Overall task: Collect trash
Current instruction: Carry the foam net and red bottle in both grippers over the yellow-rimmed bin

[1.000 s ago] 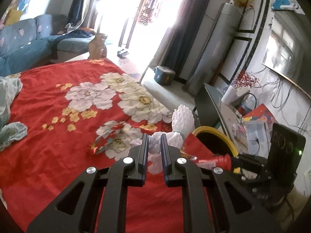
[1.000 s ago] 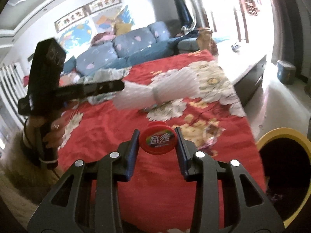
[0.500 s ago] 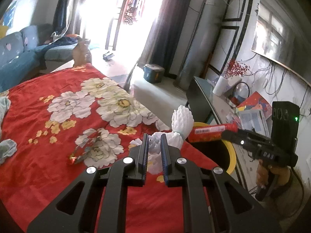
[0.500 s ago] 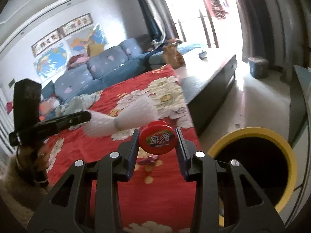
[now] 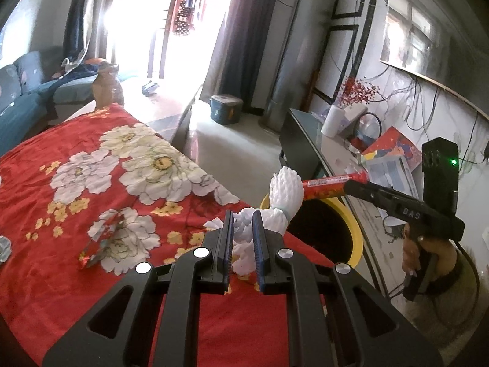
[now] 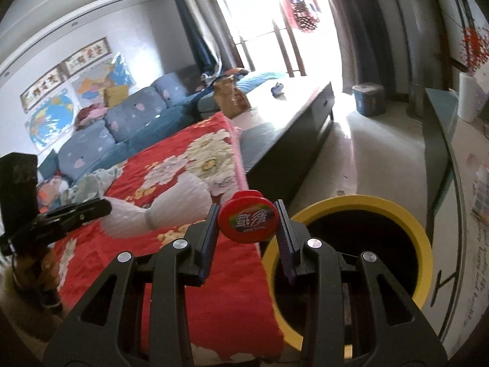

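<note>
Both tongs have swung toward the yellow-rimmed bin (image 6: 351, 205) at lower right: left tongs (image 5: 243, 229) clamp white foam netting (image 5: 282, 189), right tongs (image 6: 247, 223) clamp a red tube (image 6: 249, 220).

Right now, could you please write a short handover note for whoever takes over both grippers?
Left gripper: shut on the white foam netting, held in the air near the table edge.
Right gripper: shut on the red tube, which is beside the bin's mouth, not yet over it.
Yellow-rimmed bin: on the floor just beyond the red floral cloth.
Done: both pieces are picked up.
Left: drop both into the bin, then fetch the shiny wrapper lying on the cloth. Whether more trash lies elsewhere cannot be told.
</note>
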A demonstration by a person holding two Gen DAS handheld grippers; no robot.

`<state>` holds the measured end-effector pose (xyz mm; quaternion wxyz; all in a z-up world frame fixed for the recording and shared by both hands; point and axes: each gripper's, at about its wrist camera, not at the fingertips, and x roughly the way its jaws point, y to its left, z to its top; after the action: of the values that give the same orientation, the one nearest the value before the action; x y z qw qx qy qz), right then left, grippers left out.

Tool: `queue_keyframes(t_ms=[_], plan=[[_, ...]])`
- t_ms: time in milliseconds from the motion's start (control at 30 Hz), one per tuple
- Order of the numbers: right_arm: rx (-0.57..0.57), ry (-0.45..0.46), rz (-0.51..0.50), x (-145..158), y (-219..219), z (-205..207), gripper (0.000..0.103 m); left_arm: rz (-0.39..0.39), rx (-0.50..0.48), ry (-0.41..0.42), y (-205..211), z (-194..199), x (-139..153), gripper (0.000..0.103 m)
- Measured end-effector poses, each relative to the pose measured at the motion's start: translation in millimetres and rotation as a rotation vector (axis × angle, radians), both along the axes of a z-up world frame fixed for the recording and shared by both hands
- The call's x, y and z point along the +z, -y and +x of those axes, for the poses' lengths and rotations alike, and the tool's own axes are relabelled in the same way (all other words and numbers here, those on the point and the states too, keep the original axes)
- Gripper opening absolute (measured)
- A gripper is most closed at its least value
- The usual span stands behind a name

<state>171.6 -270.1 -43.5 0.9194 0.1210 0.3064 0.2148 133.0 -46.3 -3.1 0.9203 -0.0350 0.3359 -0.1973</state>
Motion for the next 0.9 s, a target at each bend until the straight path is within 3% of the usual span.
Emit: queue_keyframes(t_ms=[367, 900], plan=[[-0.108, -0.04, -0.001, -12, 26, 7, 0.029, 0.021, -0.07, -0.011, 33, 2, -7, 0.012], [-0.246, -0.122, 0.045, -36, 72, 15, 0.029, 0.12, -0.182, -0.015, 106, 9, -24, 0.012]])
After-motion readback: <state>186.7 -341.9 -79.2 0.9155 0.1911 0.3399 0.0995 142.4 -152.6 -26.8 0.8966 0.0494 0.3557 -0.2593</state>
